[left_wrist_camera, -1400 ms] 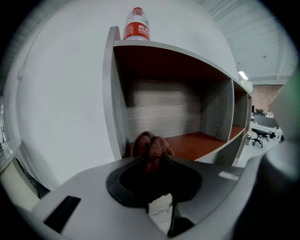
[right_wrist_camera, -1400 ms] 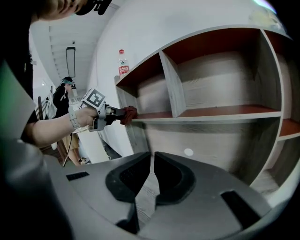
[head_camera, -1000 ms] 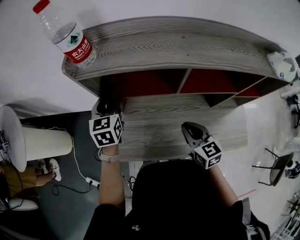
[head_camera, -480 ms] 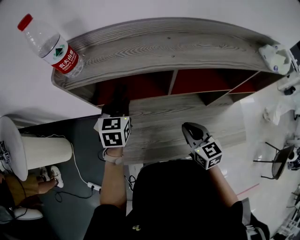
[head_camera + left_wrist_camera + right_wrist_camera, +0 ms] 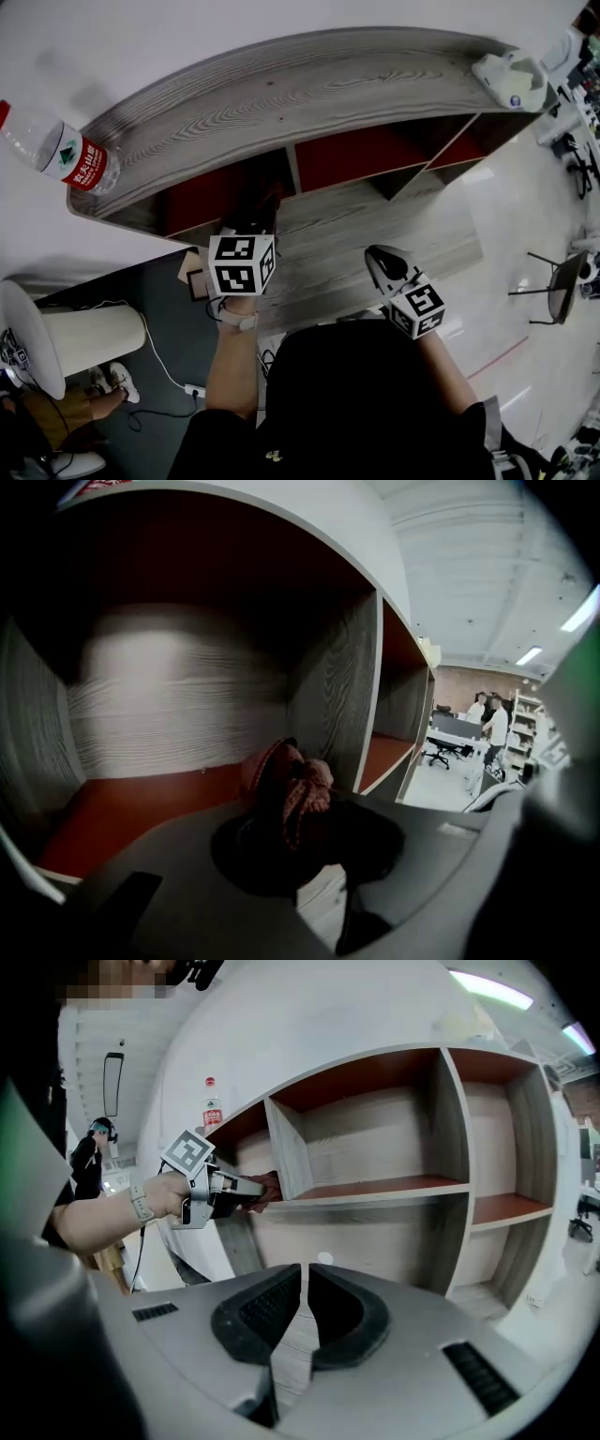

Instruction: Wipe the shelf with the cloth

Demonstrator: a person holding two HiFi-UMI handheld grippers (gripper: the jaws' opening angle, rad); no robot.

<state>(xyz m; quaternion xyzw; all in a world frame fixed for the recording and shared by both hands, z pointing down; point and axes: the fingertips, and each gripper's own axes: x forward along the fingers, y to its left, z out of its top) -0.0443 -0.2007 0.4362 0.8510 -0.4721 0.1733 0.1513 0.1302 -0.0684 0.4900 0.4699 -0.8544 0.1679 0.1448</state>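
Note:
The shelf (image 5: 309, 94) is grey wood with red-lined compartments. My left gripper (image 5: 251, 220) reaches into the left upper compartment, its tips lost in shadow in the head view. In the left gripper view the gripper (image 5: 292, 803) is shut on a bunched reddish-brown cloth (image 5: 289, 778), just above the compartment's red floor (image 5: 122, 803) near the right divider. In the right gripper view the cloth (image 5: 267, 1185) touches the front edge of the shelf board (image 5: 375, 1190). My right gripper (image 5: 382, 261) hangs in front of the lower shelf, shut and empty (image 5: 302, 1288).
A water bottle (image 5: 67, 155) stands on the shelf top's left end, and a white object (image 5: 506, 77) on its right end. A white round stand (image 5: 37, 319) and a floor cable (image 5: 169, 370) are at the left. People (image 5: 487, 719) stand far off.
The left gripper has moved right along the compartment with the cloth. The head view has swung, so the shelf looks tilted. The right gripper has stayed put.

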